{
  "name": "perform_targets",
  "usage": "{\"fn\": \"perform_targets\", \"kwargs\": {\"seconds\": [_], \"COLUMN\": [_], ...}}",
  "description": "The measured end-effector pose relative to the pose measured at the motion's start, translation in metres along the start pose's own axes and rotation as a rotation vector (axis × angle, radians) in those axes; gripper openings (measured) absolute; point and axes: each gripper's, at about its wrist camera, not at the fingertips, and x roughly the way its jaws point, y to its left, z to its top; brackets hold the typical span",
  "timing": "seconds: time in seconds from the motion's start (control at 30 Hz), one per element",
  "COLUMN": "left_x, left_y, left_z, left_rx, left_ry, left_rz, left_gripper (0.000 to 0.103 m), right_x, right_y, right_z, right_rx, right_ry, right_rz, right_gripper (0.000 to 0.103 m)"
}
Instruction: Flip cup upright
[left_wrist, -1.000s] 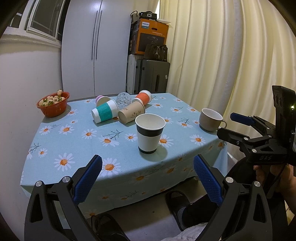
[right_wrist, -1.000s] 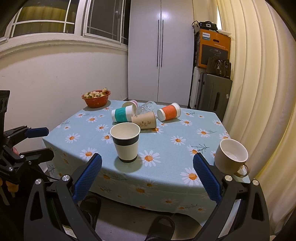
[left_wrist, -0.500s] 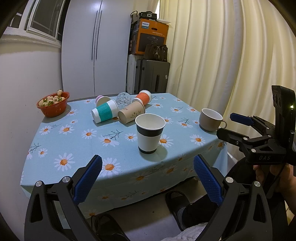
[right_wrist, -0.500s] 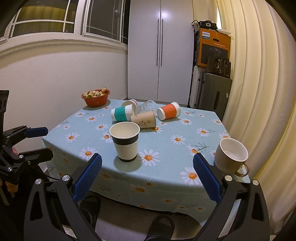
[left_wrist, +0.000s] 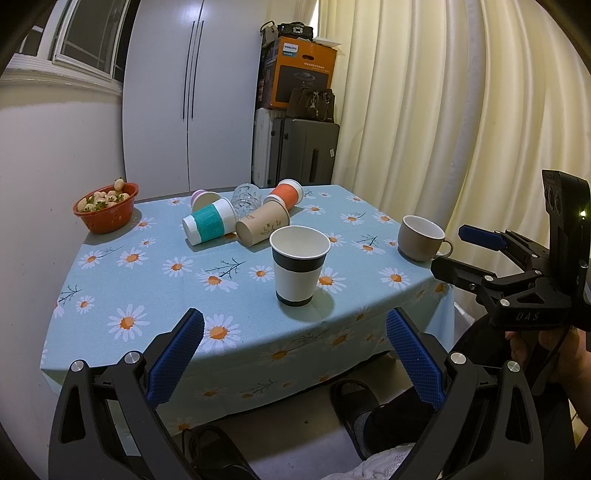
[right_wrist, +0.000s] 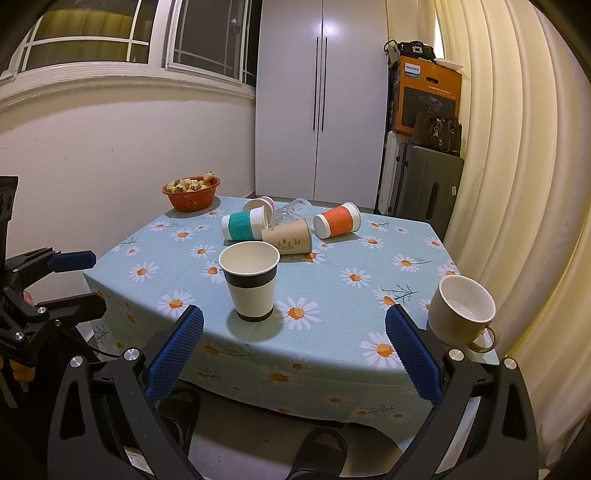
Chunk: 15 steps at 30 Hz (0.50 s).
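Note:
A white paper cup with a black band stands upright near the table's front. A beige mug stands upright at the right edge. Behind them several cups lie on their sides: a teal-sleeved one, a brown paper one, an orange-sleeved one, a pink-rimmed one and a clear glass. My left gripper is open and empty before the table edge. My right gripper is open and empty too.
An orange bowl of fruit stands at the far left corner of the daisy tablecloth. Curtains hang on the right. Suitcases and a box stand behind the table. Sandalled feet show below.

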Motion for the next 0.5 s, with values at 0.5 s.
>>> {"fn": "perform_targets", "kwargs": {"seconds": [0.5], "left_x": [0.0011], "left_y": [-0.0006], "left_z": [-0.0005], "left_rx": [0.0], "left_ry": [0.0], "left_rz": [-0.012], "left_gripper": [0.096], "right_x": [0.0004], "right_y": [-0.0008], "right_z": [-0.0014], "right_rx": [-0.006], "right_ry": [0.004], "right_rz": [0.0], "right_gripper": [0.098]}}
